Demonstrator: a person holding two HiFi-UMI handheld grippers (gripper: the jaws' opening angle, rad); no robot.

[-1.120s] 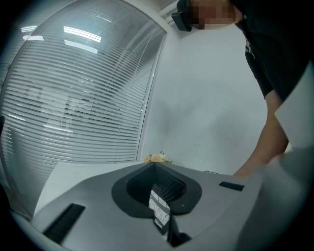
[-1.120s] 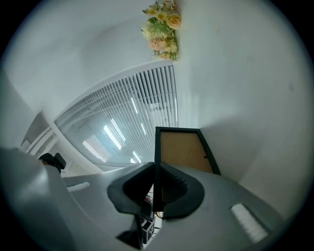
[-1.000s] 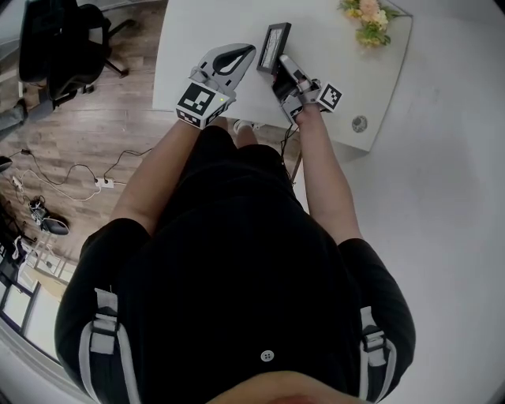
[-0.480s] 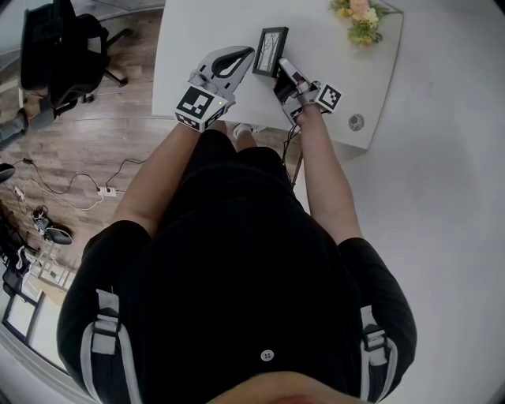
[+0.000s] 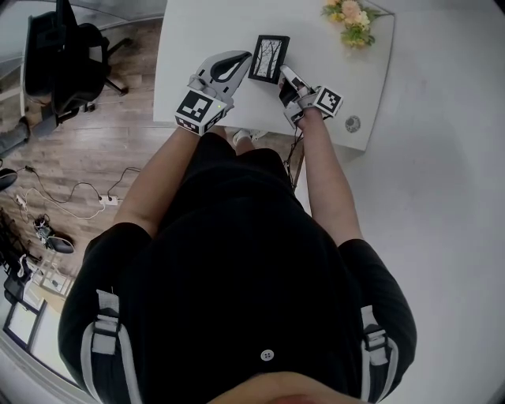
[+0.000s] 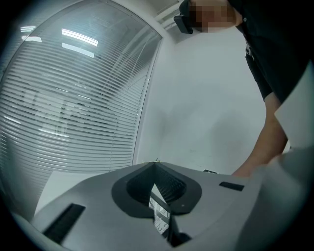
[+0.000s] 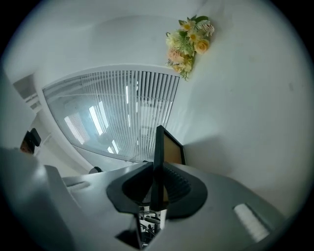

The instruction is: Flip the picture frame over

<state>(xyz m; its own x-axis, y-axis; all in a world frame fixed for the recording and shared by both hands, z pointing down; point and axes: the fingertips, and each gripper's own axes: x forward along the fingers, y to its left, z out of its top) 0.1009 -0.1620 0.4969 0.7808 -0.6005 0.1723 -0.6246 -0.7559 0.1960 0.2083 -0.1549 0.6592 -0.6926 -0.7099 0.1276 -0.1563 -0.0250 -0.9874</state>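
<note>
Item: picture frame (image 5: 269,58), black-edged, held off the white table (image 5: 197,31) near its front edge, well short of the spray of flowers (image 5: 346,17) at the far corner. Holder: right gripper (image 5: 284,73), jaws clamped on the frame's lower right edge. In the right gripper view the frame (image 7: 158,147) stood edge-on between the ribbed pads, a tan face on its right side, with the flowers (image 7: 189,41) beyond. The grip sat on the rim, apparently so that a roll of the wrist could carry the whole frame round without the pads covering either face. Whether any corner touched the table could not be told. Second holder: left gripper (image 5: 243,57), jaws drawn together with nothing seen gripped between them in the left gripper view (image 6: 156,165). Its tip lay just beside the frame's left edge, probably kept there to steady or catch the frame if it tipped. Change against the record of a second before: the frame then showed as a narrow dark strip, nearly edge-on to the head view. At this entry it presented a broad white picture face upward, so the turn was well advanced. The left gripper had kept its station, and the right gripper had rolled with the frame.
</note>
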